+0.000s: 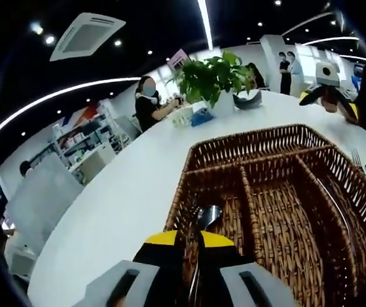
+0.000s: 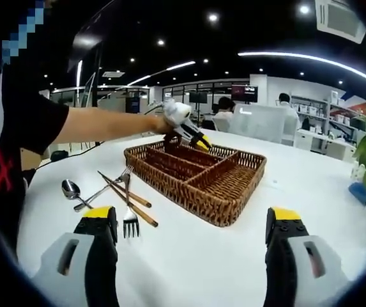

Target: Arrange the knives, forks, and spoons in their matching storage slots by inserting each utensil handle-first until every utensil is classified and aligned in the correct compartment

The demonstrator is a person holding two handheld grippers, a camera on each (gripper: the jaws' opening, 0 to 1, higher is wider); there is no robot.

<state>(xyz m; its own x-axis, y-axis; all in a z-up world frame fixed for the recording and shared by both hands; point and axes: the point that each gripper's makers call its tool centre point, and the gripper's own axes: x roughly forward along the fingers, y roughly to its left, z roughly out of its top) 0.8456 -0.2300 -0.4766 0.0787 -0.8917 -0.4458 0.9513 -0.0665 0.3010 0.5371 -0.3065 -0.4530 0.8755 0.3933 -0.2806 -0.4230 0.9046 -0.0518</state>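
- No text, label, brand or number can be read in either view.
- Red marks on the person's black shirt (image 2: 4, 163) stay illegible.

White table (image 2: 234, 256) under my fingers carries a wicker tray (image 2: 198, 176). Beside the tray's near-left side lie a spoon (image 2: 71, 189), forks (image 2: 130, 220) and wooden-handled utensils (image 2: 131, 208). Beyond it, a potted plant (image 1: 214, 80).

Utensils and wicker tray (image 2: 234, 192), sorting incomplete.
One spoon (image 1: 207, 217) bowl-up in a tray slot; spoon (image 2: 71, 189), two forks (image 2: 129, 217) and wooden-handled pieces loose on surface beside tray.
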